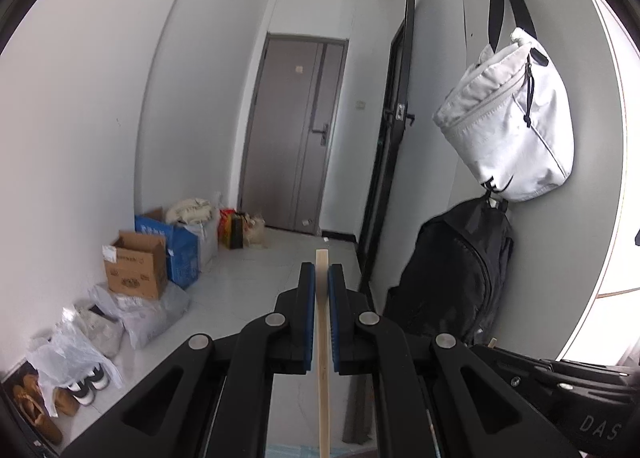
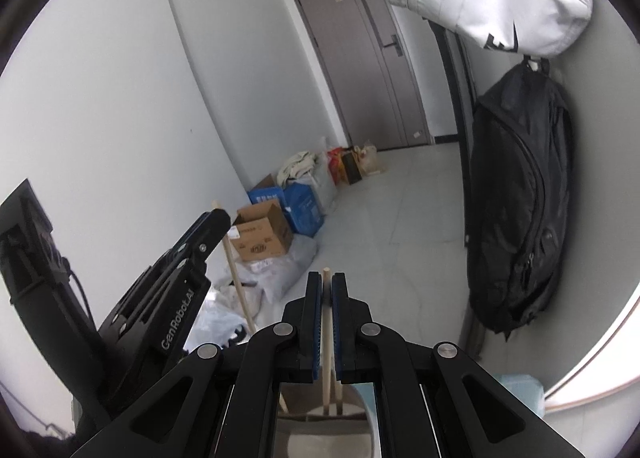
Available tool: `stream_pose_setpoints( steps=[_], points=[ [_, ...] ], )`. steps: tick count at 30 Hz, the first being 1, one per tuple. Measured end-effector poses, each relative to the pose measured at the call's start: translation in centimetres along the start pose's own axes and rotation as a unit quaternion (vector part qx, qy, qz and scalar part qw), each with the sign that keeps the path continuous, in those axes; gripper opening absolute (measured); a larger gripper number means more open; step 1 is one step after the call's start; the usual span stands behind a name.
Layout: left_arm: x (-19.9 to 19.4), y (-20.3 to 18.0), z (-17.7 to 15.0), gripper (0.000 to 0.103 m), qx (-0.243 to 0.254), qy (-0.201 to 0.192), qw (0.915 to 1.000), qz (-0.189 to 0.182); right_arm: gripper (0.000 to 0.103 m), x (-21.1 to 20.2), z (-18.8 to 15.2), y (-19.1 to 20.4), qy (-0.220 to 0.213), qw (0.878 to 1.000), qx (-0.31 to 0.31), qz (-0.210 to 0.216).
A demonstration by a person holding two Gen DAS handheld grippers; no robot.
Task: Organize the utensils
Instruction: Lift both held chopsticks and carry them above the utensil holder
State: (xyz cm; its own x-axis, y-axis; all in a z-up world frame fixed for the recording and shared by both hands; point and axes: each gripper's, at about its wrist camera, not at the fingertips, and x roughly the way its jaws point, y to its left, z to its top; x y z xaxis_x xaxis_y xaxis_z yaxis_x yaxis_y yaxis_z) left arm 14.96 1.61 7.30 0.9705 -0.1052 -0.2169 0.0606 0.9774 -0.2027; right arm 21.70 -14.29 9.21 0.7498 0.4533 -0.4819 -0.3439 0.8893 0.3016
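Metal cup: nearest thing in the right wrist view, directly below the right gripper; its rim shows between the arms, with the lower ends of sticks inside it. What it stands on is hidden; no worktop shows.

Right gripper: jaws clenched on a round wooden chopstick, blue pads pressed to either side.

Round wooden chopstick: long axis runs straight along the jaws, top end poking just past the fingertips, lower end reaching down to the cup.

Left gripper: jaws closed on a flat wooden stick, gripped between the blue pads; it also appears at the left of the right wrist view.

Flat wooden stick: upright along the jaws, squared top just beyond the fingertips, lower end leaving the bottom of the view. In the right wrist view it stands left of the cup, well clear of it.

Key relation: both sticks lie parallel to their jaws, pointing down. The right hand is nearer the cup, so judged from this, lowering its chopstick in comes first; the left must travel rightward.

Black backpack: mid-distance, right, against the wall.

White bag: hanging above the backpack.

Cardboard boxes: left, along the wall.

Grey door: far end of the hallway.
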Motion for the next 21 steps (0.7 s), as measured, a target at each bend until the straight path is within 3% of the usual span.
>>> stream_pose_setpoints(
  steps=[16, 18, 21],
  points=[
    [-2.5, 1.2, 0.7, 0.002, -0.005, 0.084, 0.9928, -0.085, 0.008, 0.0, -1.2, 0.5, 0.024, 0.999, 0.019, 0.029],
    [-3.0, 1.3, 0.9, 0.002, -0.007, 0.089, 0.9909, -0.101, 0.008, -0.1, -1.2, 0.5, 0.025, 0.999, 0.027, 0.031],
    [-3.0, 1.6, 1.2, 0.003, -0.025, 0.129, 0.9813, -0.14, 0.009, -1.0, -1.2, 0.6, 0.022, 0.998, 0.039, 0.038]
  ],
)
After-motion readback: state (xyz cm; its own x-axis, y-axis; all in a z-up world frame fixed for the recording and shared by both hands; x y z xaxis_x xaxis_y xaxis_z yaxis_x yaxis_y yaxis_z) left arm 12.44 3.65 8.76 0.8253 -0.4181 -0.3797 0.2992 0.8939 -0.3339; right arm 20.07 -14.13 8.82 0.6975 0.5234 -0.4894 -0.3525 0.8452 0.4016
